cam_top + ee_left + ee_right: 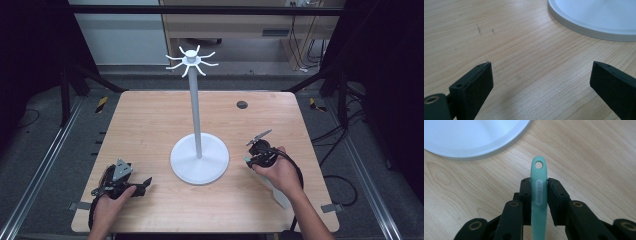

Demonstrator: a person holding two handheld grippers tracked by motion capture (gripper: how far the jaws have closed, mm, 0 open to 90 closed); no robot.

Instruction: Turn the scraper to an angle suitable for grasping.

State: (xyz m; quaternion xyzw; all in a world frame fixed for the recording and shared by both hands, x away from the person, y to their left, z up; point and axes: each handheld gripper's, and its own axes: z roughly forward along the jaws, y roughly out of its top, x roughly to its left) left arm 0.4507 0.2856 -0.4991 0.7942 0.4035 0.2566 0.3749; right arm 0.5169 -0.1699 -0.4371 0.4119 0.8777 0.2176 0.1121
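Note:
A white stand [196, 105] rises from a round base [210, 167] at the table's middle, with several hooks [190, 59] spread around its top. My right gripper [250, 158] [539, 185] is right of the base, shut on a mint-green utensil handle [539, 197] with a hanging hole at its tip; the handle points toward the base [469, 137]. A pale part of the utensil [281, 194] shows under the right hand. My left gripper [144, 183] [541, 72] lies on the table at the front left, open and holding nothing, with the base's rim [584, 27] ahead of it.
The wooden table [145, 120] has a small dark round grommet [242, 104] near its far right. Metal rails run along the floor on both sides, and cables lie on the floor at the right.

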